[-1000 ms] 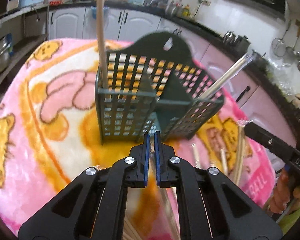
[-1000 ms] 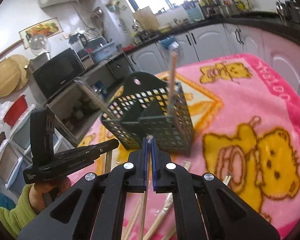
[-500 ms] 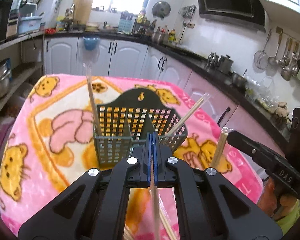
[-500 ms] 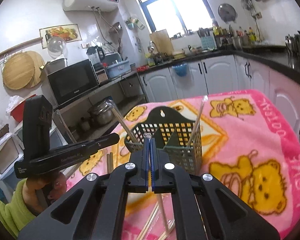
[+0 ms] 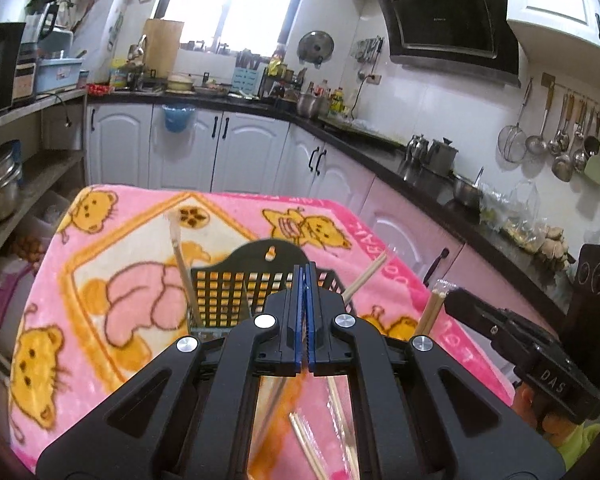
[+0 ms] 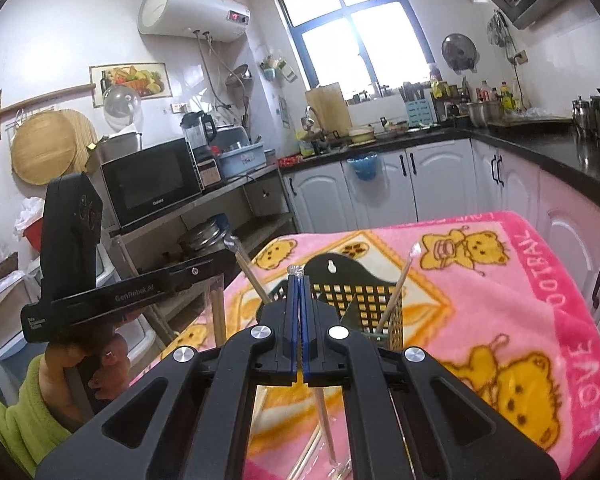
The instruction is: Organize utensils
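A dark green slotted utensil basket (image 5: pixel 236 292) stands on the pink bear blanket (image 5: pixel 100 320); it also shows in the right wrist view (image 6: pixel 360 300). Two wrapped chopstick pairs lean in it, one left (image 5: pixel 182 268) and one right (image 5: pixel 364 276). My left gripper (image 5: pixel 304 312) is shut on a wrapped chopstick pair (image 5: pixel 274 404) that hangs down below it, above and in front of the basket. My right gripper (image 6: pixel 299 320) is shut on another wrapped chopstick pair (image 6: pixel 325 420), its tip poking up between the fingers (image 6: pixel 293 270).
More wrapped chopsticks lie on the blanket below the grippers (image 5: pixel 308 440). Each hand-held gripper shows in the other's view, the right one (image 5: pixel 512 336) and the left one (image 6: pixel 112 296). White cabinets (image 5: pixel 236 152) and dark counters ring the table.
Both grippers have risen and pulled back from the basket, each lifting a wrapped chopstick pair off the blanket. The basket now sits lower and smaller in both views.
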The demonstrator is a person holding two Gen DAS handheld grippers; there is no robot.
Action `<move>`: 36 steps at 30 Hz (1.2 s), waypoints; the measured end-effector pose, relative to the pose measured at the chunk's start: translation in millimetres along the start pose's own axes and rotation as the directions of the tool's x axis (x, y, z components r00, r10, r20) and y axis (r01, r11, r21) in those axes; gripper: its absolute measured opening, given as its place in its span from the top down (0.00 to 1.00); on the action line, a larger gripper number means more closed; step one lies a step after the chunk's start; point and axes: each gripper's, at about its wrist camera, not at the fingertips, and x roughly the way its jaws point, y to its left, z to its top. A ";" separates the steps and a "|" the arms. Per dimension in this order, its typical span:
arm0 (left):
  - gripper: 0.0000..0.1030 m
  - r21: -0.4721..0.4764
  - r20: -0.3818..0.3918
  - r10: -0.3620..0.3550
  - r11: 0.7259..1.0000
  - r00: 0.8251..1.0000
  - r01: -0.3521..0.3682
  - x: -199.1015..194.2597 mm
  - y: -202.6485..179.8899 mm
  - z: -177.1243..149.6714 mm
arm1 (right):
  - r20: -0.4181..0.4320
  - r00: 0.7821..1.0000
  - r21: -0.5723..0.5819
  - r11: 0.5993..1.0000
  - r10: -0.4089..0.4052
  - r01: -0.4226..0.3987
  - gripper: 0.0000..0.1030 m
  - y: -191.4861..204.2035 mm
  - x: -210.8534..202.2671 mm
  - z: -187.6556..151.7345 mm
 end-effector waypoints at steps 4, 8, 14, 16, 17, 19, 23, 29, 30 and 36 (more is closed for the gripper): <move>1.00 0.005 0.025 -0.008 1.000 1.000 0.008 -0.5 -4.9 11.0 | 0.019 1.000 -0.007 1.000 0.000 0.000 0.99 0.9 -1.3 7.0; 1.00 0.007 0.043 -0.021 1.000 0.999 0.021 1.6 -8.9 22.0 | 0.033 0.999 -0.009 1.000 -0.001 0.001 0.99 -1.1 -0.6 13.3; 1.00 0.011 0.080 -0.038 0.999 0.996 0.037 5.5 -17.0 41.9 | 0.067 0.998 -0.010 1.000 -0.005 0.006 0.99 -4.5 -0.1 26.4; 1.00 0.015 0.089 -0.040 0.999 0.995 0.039 7.8 -20.8 48.3 | 0.079 0.997 -0.009 1.000 -0.008 0.009 0.99 -6.5 0.0 30.7; 1.00 0.016 0.093 -0.041 0.999 0.995 0.039 9.1 -22.9 51.2 | 0.086 0.996 -0.008 1.000 -0.011 0.012 0.99 -7.6 0.4 33.1; 1.00 0.015 0.100 -0.041 0.999 0.994 0.040 12.3 -25.2 57.2 | 0.095 0.995 -0.004 1.000 -0.015 0.016 0.99 -9.6 1.7 37.3; 1.00 0.021 0.112 -0.036 0.999 0.993 0.034 18.8 -29.2 67.4 | 0.116 0.993 -0.006 1.000 -0.020 0.021 0.99 -12.1 5.8 47.0; 1.00 0.012 0.135 -0.026 1.000 0.991 0.025 27.9 -30.8 82.7 | 0.141 0.990 -0.007 1.000 -0.026 0.027 0.99 -15.6 13.4 61.4; 1.00 0.010 0.141 -0.024 1.000 0.990 0.023 29.0 -31.2 85.4 | 0.146 0.989 -0.006 1.000 -0.027 0.028 0.99 -16.6 14.4 64.4; 1.00 0.015 0.177 -0.010 1.000 0.984 0.008 35.0 -33.0 100.4 | 0.180 0.983 -0.007 0.999 -0.034 0.036 0.99 -21.0 21.0 80.6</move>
